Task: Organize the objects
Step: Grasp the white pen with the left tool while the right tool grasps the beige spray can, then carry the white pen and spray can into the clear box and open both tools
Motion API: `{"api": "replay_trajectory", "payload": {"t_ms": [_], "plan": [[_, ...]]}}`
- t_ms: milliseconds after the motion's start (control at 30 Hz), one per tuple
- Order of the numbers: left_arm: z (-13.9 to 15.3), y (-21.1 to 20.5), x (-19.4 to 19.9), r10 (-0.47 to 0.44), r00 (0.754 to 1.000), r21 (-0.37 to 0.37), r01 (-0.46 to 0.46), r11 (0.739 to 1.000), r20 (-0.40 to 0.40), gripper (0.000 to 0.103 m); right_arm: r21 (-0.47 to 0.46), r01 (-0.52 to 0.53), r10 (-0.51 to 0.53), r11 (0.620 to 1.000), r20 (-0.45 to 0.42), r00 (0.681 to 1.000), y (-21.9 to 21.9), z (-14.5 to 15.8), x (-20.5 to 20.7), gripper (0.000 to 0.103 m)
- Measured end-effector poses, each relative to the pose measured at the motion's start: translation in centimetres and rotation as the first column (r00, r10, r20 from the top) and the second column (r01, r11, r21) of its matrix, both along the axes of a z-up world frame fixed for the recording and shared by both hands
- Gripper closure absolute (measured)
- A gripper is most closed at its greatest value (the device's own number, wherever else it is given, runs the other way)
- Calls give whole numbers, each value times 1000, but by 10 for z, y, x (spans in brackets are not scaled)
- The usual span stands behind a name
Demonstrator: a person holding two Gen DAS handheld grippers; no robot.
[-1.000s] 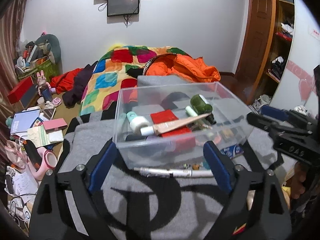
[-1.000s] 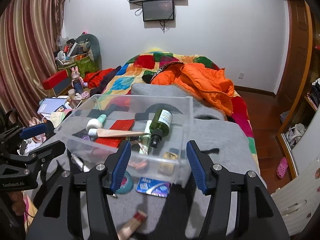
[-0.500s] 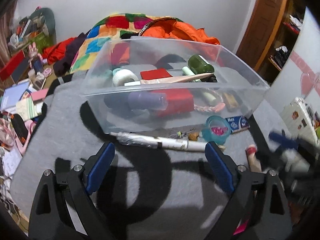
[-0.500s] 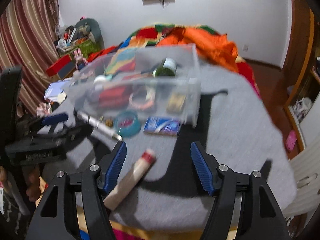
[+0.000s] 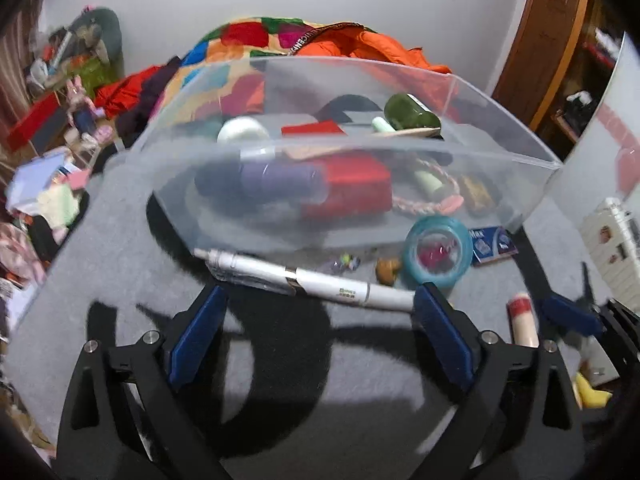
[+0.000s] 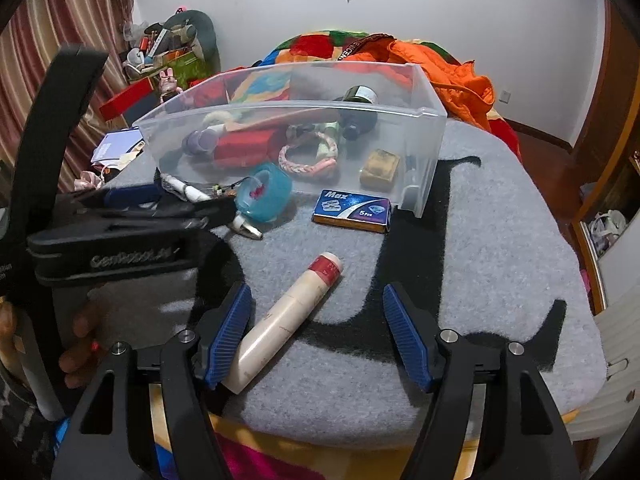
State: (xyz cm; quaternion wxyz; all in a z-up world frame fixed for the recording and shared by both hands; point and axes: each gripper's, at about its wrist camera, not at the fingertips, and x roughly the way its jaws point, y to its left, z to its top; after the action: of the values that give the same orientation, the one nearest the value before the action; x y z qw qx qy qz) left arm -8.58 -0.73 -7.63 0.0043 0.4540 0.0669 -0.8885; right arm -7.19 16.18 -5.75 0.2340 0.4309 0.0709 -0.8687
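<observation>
A clear plastic bin point(image 5: 500, 184) point(image 6: 424, 148) holding bottles, a red box and a braided ring stands on the grey mat. In front of it lie a white pen-shaped tube point(image 5: 320, 280), a teal round case point(image 5: 438, 250) point(image 6: 264, 192), a blue Max box point(image 6: 352, 210) point(image 5: 492, 242) and a beige tube with a red band point(image 6: 288, 320) point(image 5: 522, 322). My left gripper point(image 5: 316, 328) is open just before the white tube. My right gripper point(image 6: 320, 332) is open, with the beige tube between its fingers, against the left one.
The grey mat point(image 6: 500, 264) ends close to the right gripper's base. A bed with a patchwork quilt and an orange jacket point(image 6: 440, 68) lies behind the bin. Clutter covers the floor at left point(image 5: 48, 184). The left gripper's body point(image 6: 120, 236) stands left of the beige tube.
Both grippers have dropped and tilted down toward the mat. The left one has closed in on the white tube; the right one has come around the beige tube.
</observation>
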Motion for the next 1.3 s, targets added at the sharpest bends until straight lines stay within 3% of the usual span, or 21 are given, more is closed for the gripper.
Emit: {"api": "replay_trajectory", "payload": {"t_ms": [100, 267, 367, 567, 667, 733, 800, 833, 900, 967, 1033, 1133, 1300], "plan": [[-3, -2, 13, 6, 1000, -130, -6, 992, -3, 6, 17, 0, 0, 1000, -16, 1000, 1, 0, 1, 38], [10, -19, 32, 17, 1000, -110, -19, 994, -12, 7, 34, 20, -19, 999, -22, 1000, 11, -1, 1, 39], [23, -19, 27, -22, 999, -137, 16, 990, -46, 7, 23, 23, -23, 999, -20, 1000, 15, -2, 0, 48], [23, 5, -3, -230, 973, -221, 219, 950, -25, 7, 22, 18, -17, 1000, -28, 999, 15, 1, 0, 66], [8, 18, -9, -340, 939, -209, 342, 916, 48, 6, 16, 22, -21, 1000, -24, 999, 17, 1, -1, 70], [5, 16, -11, -358, 932, -178, 363, 915, 59, 6, 7, 24, -24, 1000, -18, 1000, 18, 1, -3, 73], [6, 7, -13, -365, 928, -111, 371, 922, 78, 12, -1, 24, -24, 1000, -12, 1000, 19, 1, -4, 75], [7, 1, -14, -358, 930, -76, 365, 928, 87, 27, -3, 25, -25, 1000, -10, 1000, 20, 1, -4, 76], [10, -13, -13, -345, 933, -5, 347, 938, 102, 42, -10, 28, -28, 1000, -7, 1000, 21, 2, -5, 79], [14, -22, -7, -331, 937, 16, 331, 944, 110, 70, -23, 32, -32, 999, 0, 999, 23, 2, -7, 84], [17, -28, -1, -337, 934, 61, 332, 942, 120, 80, -38, 31, -31, 999, 10, 999, 23, 2, -9, 88], [19, -30, 11, -358, 924, 95, 347, 933, 138, 85, -57, 30, -28, 998, 24, 999, 25, 2, -11, 89], [17, -18, 15, -379, 915, 7, 382, 924, 137, 81, -61, 23, -21, 998, 31, 999, 23, 1, -13, 89]]}}
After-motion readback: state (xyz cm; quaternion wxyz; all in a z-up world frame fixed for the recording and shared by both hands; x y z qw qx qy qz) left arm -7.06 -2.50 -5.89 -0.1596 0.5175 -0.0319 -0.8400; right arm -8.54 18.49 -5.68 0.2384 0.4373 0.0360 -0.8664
